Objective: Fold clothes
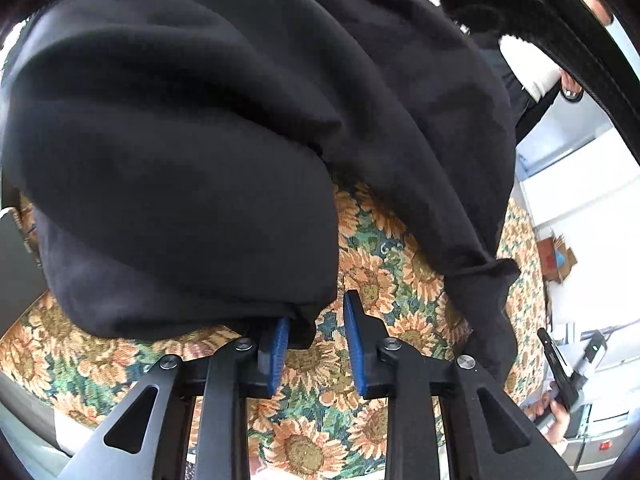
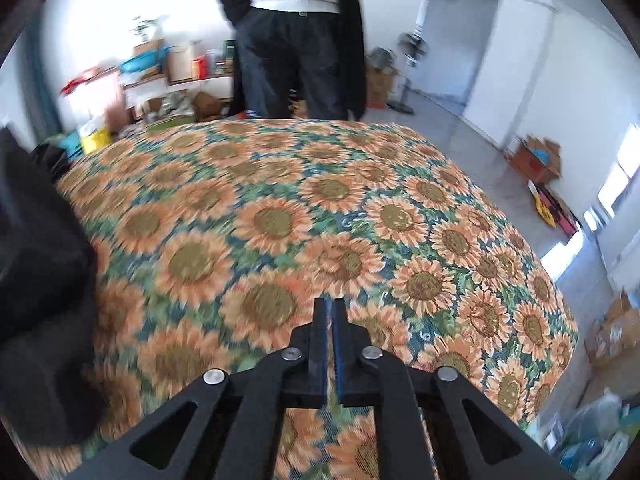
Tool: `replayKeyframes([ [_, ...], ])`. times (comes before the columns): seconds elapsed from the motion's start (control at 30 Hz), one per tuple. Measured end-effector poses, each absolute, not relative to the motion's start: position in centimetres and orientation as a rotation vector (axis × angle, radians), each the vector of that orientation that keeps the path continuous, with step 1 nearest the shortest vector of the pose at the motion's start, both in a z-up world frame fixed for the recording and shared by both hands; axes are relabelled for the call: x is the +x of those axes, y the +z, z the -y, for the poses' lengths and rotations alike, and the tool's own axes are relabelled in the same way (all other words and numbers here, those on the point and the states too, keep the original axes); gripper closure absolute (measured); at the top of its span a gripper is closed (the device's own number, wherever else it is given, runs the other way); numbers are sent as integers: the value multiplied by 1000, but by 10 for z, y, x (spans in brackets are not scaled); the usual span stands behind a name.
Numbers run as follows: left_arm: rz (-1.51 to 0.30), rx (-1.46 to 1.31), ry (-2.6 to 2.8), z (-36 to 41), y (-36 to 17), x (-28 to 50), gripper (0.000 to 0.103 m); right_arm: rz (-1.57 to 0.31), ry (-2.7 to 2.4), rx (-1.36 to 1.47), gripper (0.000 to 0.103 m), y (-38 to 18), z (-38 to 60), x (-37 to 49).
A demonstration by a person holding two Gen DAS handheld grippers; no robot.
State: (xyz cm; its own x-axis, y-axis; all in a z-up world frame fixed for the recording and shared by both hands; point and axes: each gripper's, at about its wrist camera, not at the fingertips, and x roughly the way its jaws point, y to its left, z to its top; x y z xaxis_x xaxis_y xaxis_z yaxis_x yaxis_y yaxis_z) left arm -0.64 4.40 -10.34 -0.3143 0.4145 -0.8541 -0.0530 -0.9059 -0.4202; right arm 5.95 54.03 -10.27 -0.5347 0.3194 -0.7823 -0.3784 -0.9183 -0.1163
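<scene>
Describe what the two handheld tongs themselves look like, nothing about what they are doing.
Both match. The left tongs and right tongs have matte black angular linkage arms with triangular cut-outs, round silver pivot bolts, and ribbed blue pads lining the black fingers. No cables, markings or sleeves show in either wrist view.

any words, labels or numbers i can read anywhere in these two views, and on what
None can be read.
Cardboard box on the floor: print too blurred.
Yellow sign leaning by the wall: dark marks, too blurred.
Shelf clutter behind the bed: labels too small.
Black garment and sunflower bedspread: no text.
</scene>
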Motion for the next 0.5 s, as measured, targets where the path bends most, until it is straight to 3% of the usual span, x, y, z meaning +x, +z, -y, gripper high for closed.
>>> replayKeyframes([
  [0.03,449,-1644,2283,-47,-106,-9,82,-119,2492,-1260,69,-103,-534,58],
  [0.07,441,-1665,2276,-48,-109,-10,83,-160,2546,-1295,59,-102,-529,55],
  [0.17,429,-1723,2256,-63,-120,-27,90,-206,2739,-1383,52,-99,-488,50],
  [0.23,435,-1747,2244,-61,-127,-28,93,-179,2843,-1418,32,-94,-456,43],
  [0.3,430,-1747,2243,-58,-128,-26,93,-49,2903,-1472,19,-97,-416,34],
  [0.47,406,-1726,2272,-63,-124,-20,93,467,2770,-1515,15,-135,-338,24],
  [0.5,397,-1719,2280,-65,-121,-18,94,524,2752,-1510,26,-141,-333,25],
])
